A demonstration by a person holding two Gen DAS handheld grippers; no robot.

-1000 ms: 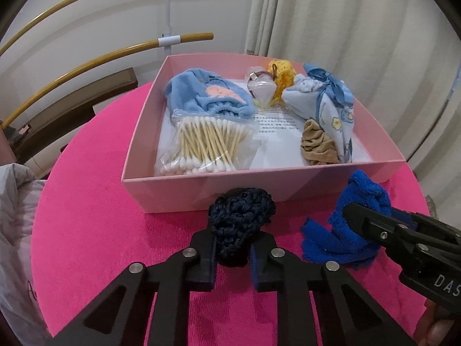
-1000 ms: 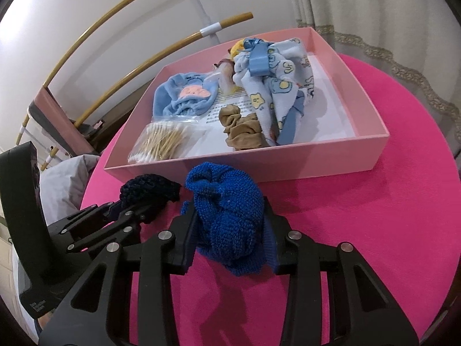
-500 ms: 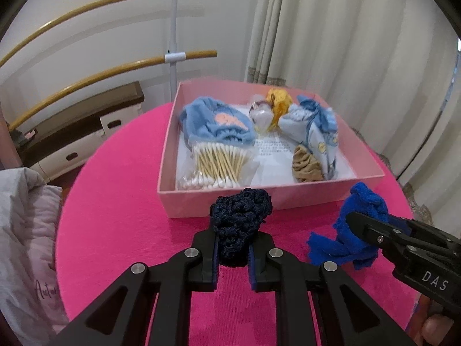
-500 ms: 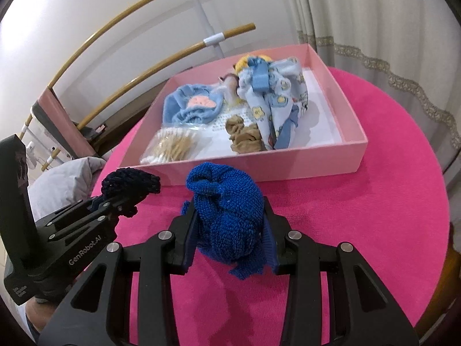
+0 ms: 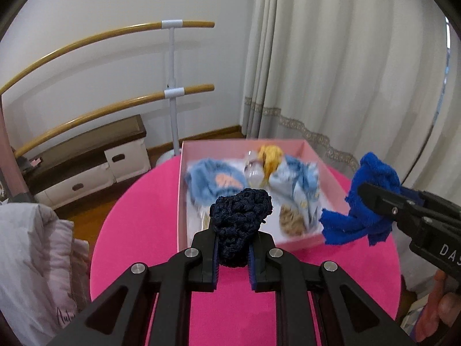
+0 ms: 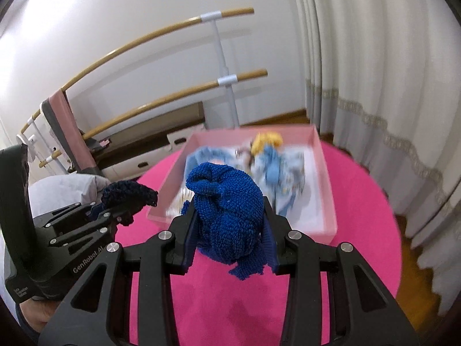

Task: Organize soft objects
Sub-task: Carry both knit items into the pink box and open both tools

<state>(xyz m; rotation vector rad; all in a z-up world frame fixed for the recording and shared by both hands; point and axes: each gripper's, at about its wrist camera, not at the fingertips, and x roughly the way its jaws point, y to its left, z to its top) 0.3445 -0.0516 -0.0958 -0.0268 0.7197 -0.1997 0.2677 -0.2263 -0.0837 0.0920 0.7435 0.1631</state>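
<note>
Fingers (image 5: pixel 440 314) under right hand-held gripper (image 5: pixel 366 199) show only from left wrist.

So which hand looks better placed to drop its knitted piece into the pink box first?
Probably the left. Its gripper holds the dark navy knit right in line with the pink box, while the right gripper's bright blue knit hangs beside the box's corner.
</note>
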